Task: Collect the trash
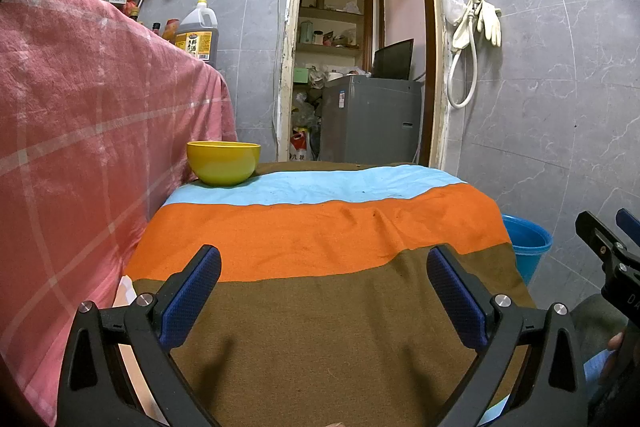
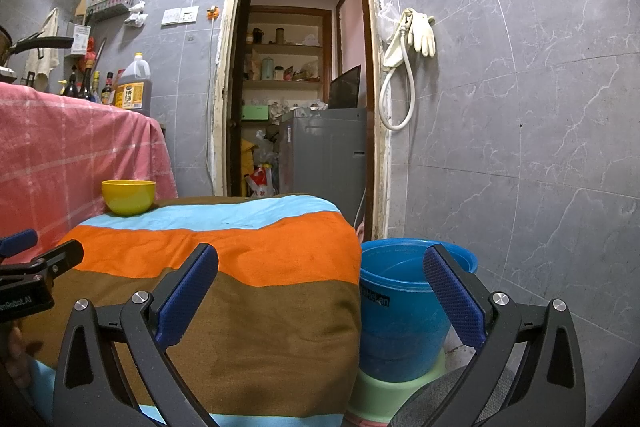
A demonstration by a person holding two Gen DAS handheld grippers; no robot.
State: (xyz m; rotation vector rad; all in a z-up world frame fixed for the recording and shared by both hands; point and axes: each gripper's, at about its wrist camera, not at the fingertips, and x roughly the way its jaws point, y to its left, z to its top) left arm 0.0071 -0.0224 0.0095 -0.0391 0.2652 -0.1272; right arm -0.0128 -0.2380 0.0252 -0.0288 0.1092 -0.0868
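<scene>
Both my jaws stand spread wide, gripping nothing. My right gripper (image 2: 320, 291) frames the blue bucket (image 2: 404, 311) just beside the striped worktop (image 2: 240, 307); my left gripper (image 1: 324, 291) hovers over that cloth, the yellow bowl (image 1: 223, 163) well ahead at its far left corner.

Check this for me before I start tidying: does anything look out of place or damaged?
The yellow bowl sits alone at the far left corner of the striped cloth, close to the edge. The doorframe paint looks chipped. No spill shows.
</scene>
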